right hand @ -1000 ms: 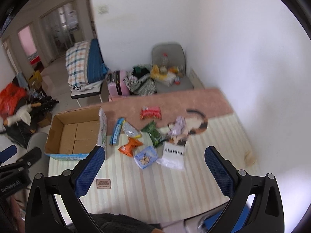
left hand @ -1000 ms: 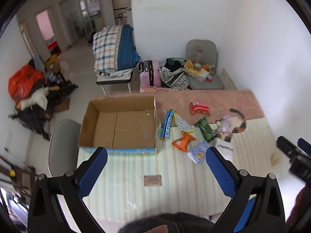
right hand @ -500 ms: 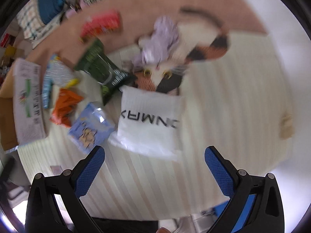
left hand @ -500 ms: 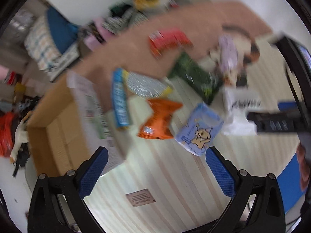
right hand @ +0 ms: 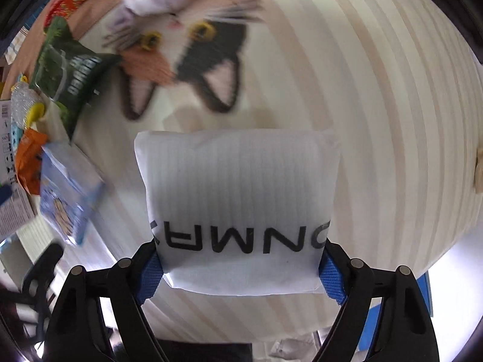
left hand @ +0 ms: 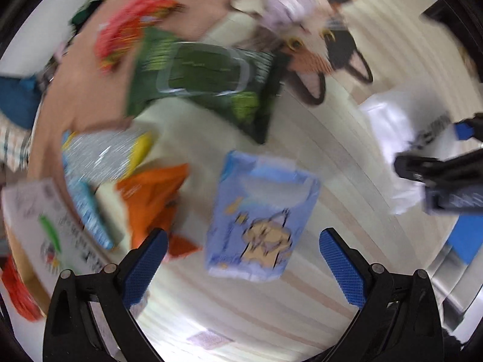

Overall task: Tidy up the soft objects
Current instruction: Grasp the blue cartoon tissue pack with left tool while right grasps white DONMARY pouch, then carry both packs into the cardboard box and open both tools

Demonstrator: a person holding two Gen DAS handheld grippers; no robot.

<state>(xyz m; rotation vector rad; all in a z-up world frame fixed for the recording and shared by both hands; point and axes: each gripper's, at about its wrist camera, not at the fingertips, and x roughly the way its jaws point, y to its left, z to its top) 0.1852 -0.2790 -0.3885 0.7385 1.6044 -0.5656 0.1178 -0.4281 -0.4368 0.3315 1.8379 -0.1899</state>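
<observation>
Right wrist: tool straddles puffy white ribbed pouch, perhaps touching.

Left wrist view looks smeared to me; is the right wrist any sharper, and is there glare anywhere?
Left wrist view: heavy motion blur on the green packet and orange packet; the blue packet is a bit clearer. Right wrist view: the white pouch between the hand-held gripper fingers is sharp, its lettering readable, while the edges smear. Bright washed-out patch at lower right; fisheye bends the mat's stripes.
</observation>
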